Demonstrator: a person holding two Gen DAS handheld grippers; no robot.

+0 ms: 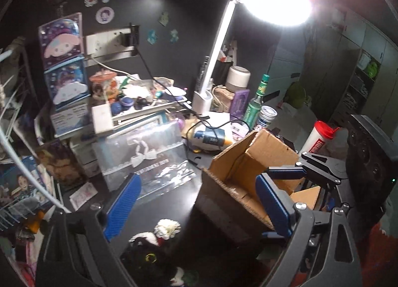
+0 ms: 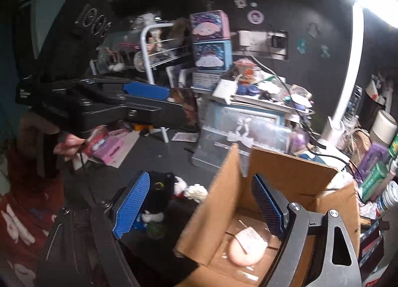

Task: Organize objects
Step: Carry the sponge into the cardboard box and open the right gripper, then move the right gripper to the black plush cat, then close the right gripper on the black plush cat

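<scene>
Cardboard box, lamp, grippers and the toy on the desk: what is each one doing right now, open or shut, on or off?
Cardboard box: open, flaps up, a pale pink oval thing inside.
Desk lamp: on, very bright.
Left gripper: open, holding nothing.
Right gripper: open, holding nothing, one finger over the box.
Black plush toy: lying on the desk beside the box.
Green bottle: upright, cap on.

Open cardboard box and a small black plush on the dark desk

The brown cardboard box (image 2: 286,182) stood upright with its flaps raised, and a pale pink, rounded pad (image 2: 247,247) wrapped in clear film lay on its floor. Just beside the box, on the desk surface, a black plush toy (image 1: 149,244) lay on its side, with white fluffy trim touching a small white flower (image 1: 168,228) at its upper end. A yellow ring marking showed on the plush's dark body.
</scene>
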